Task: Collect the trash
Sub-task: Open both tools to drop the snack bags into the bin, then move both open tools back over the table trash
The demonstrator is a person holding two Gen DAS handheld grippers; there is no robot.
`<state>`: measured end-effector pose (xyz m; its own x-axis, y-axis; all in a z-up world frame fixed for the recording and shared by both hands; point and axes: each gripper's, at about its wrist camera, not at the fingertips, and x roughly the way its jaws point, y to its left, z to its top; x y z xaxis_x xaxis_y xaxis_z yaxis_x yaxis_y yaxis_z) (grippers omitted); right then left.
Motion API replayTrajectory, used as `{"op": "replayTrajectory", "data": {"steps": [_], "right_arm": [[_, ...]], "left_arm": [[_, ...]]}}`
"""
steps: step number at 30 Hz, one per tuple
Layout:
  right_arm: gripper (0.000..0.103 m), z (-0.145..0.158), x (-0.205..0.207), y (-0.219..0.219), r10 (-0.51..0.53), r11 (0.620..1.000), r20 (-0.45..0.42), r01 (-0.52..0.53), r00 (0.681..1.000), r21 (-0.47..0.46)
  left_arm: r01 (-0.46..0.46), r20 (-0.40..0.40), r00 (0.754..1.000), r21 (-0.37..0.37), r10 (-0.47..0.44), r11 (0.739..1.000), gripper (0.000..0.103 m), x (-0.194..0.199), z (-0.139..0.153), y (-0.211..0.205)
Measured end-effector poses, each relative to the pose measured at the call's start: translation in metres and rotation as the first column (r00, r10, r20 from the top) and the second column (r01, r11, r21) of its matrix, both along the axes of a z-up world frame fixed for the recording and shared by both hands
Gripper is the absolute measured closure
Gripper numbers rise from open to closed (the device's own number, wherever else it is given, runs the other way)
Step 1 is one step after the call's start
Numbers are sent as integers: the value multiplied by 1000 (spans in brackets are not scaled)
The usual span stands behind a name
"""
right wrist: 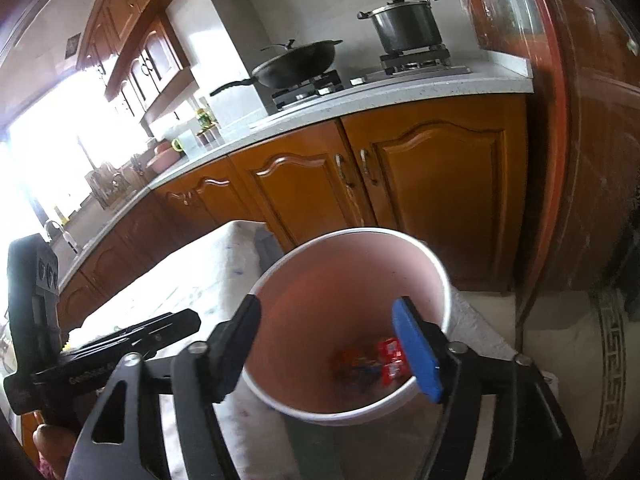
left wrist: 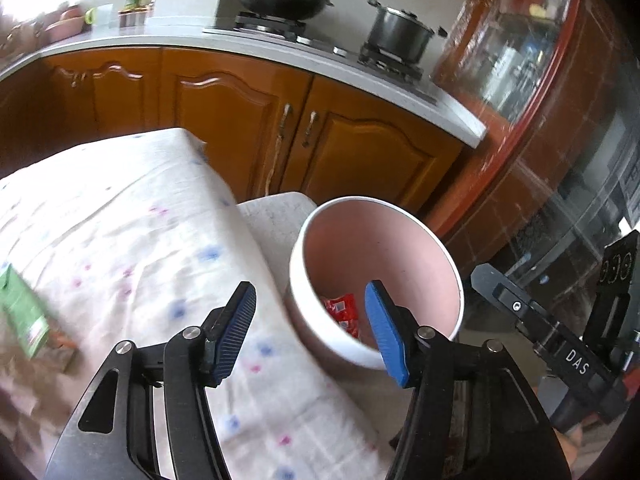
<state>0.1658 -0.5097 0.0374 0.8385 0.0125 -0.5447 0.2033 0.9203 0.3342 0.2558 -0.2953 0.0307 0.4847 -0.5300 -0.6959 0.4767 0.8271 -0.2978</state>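
- Left gripper (left wrist: 310,322): nearest the left wrist camera; blue pads (left wrist: 236,332) stand apart with nothing between them, held above the edge of the table (left wrist: 120,220) and the near rim of the bin.
- Right gripper (right wrist: 326,344): nearest the right wrist camera; jaws spread wide and empty, poised directly over the bin's mouth.
- Bin (left wrist: 320,332): round, white outside and pink inside, standing upright just beside the clothed table.
- Red wrappers (right wrist: 391,360): lying on the bin's floor with some darker scraps beside them; this trash appears already delivered.
- Green packet (left wrist: 24,316): flat on the tablecloth at the far left of the left wrist view, well apart from the bin; probably the next piece to collect.
- Suggested technique: carry the left gripper across to the packet, lower the open pads astride its narrow edge, close firmly, lift clear of the cloth so it does not drag, and release only once above the bin's centre.
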Motion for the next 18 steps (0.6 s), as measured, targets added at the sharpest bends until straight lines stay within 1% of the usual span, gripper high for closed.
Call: {"op": "replayTrajectory", "data": {"steps": [2, 8, 12, 18], "right_arm": [[23, 3, -3, 7, 9, 1000, 18, -9, 1000, 5], [15, 7, -8, 37, 49, 998, 51, -51, 997, 30], [15, 5, -9, 59, 87, 995, 54, -89, 995, 37], [15, 0, -7, 91, 145, 988, 46, -147, 988, 53]], "left_arm": [[-17, 6, 1000, -8, 17, 1000, 45, -5, 3, 12], [-76, 37, 996, -24, 77, 997, 45, -25, 12, 58], [-121, 57, 991, -28, 122, 992, 43, -35, 16, 90], [-186, 53, 981, -43, 188, 982, 42, -45, 14, 137]]}}
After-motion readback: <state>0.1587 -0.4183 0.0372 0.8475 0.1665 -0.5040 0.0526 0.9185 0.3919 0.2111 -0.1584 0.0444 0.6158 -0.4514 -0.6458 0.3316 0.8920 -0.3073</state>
